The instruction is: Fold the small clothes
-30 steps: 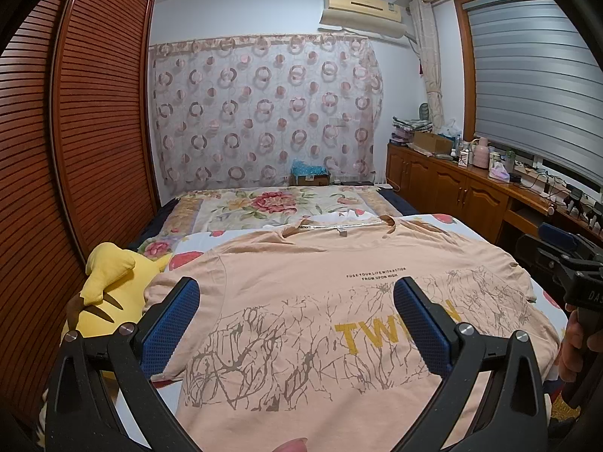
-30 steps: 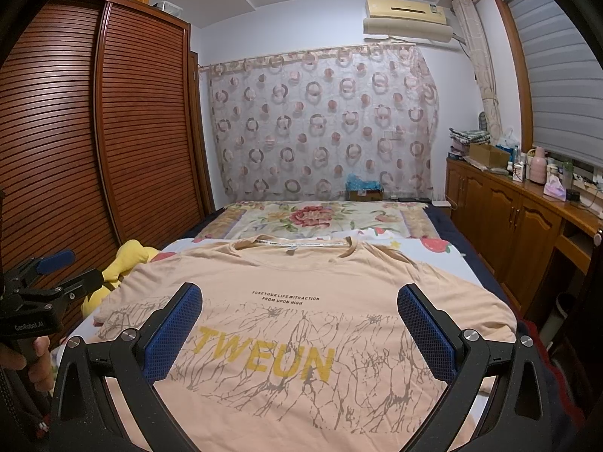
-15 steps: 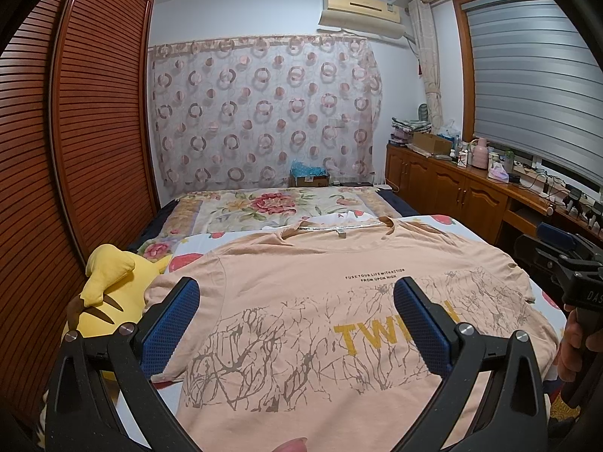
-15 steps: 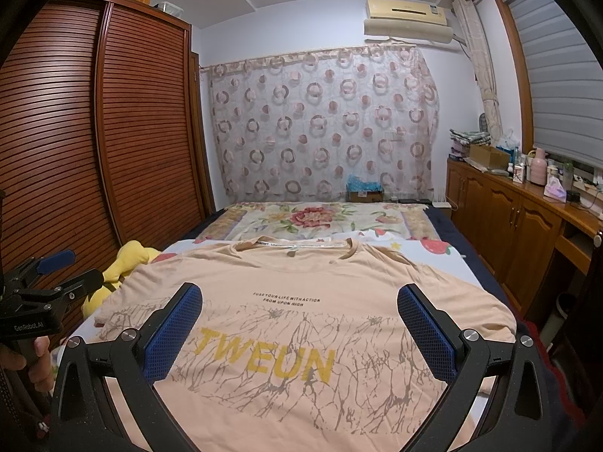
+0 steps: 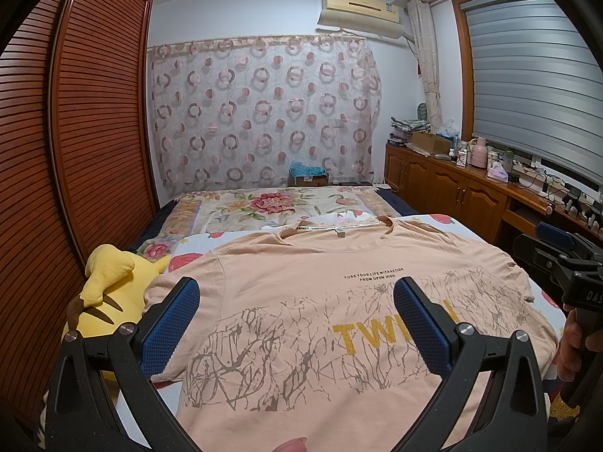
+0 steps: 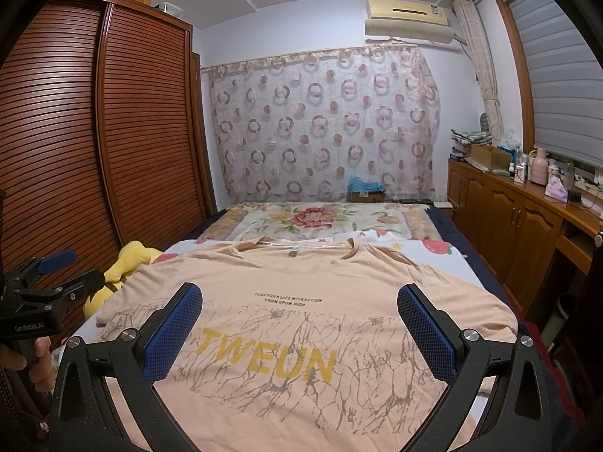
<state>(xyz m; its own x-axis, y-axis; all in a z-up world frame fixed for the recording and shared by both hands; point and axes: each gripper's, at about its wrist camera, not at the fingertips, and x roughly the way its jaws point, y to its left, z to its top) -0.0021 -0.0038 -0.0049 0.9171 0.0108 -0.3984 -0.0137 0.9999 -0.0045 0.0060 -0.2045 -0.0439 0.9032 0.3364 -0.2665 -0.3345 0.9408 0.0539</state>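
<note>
Nothing has moved since the earlier pictures; both tools hang in the same spots. The peach T-shirt point(image 5: 320, 301) lies flat and face up on the bed point(image 5: 264, 203), its neck pointing to the far wall. The left hand-held gripper point(image 5: 296, 324) is wide open above the shirt and holds nothing. The right hand-held gripper point(image 6: 299, 329) is wide open too, over the yellow word TWEUN. A yellow plush toy point(image 5: 109, 282) sits just beside the shirt's left sleeve.

Peach T-shirt point(image 6: 301, 293) with yellow lettering, yellow plush toy point(image 5: 113, 286), seemingly floral quilt point(image 6: 312, 222)
</note>
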